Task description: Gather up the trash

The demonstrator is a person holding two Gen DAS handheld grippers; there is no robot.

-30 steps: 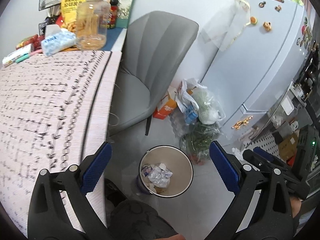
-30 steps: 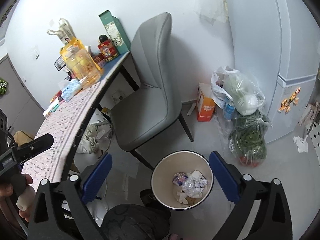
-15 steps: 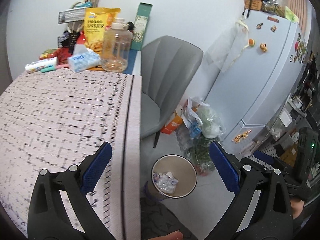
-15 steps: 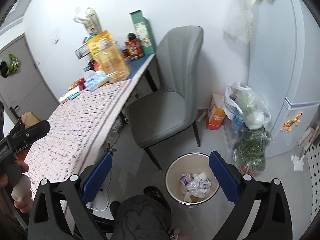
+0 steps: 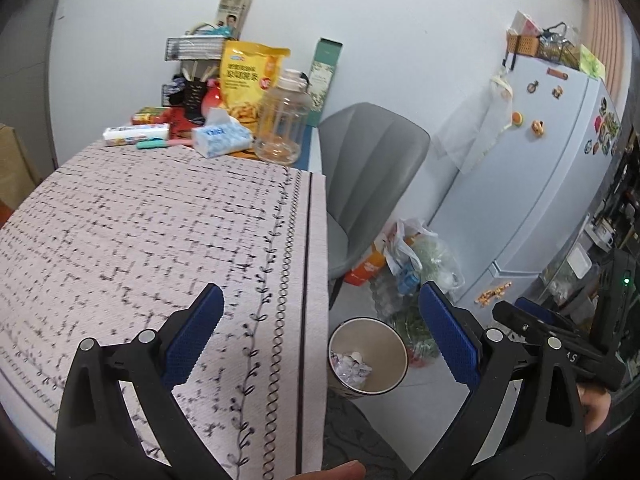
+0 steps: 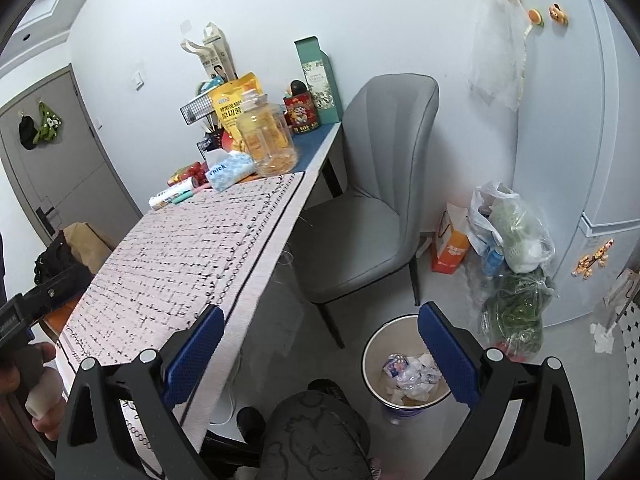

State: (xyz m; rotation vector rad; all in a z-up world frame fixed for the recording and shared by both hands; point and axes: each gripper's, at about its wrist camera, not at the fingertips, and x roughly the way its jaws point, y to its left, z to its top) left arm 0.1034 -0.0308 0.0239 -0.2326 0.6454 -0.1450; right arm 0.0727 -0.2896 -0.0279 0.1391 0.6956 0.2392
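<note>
Blue-padded left tool (image 5: pixel 320 332) and right tool (image 6: pixel 318 344) both spread, empty; bin (image 6: pixel 374 350) below holds wrappers; next, seemingly, I find trash on the worktop (image 5: pixel 140 232) ahead.

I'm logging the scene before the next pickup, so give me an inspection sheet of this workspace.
Surface: table under a patterned cloth, near part bare.
Job's things: trash bin on the floor beside the table, crumpled wrappers inside.
Clutter: jar, tissue pack, yellow snack bag at the table's far end.
Grippers: left gripper and right gripper both open, empty.
Cables: white cable under the table.
Surroundings: grey chair, fridge, plastic bags on the floor.
</note>
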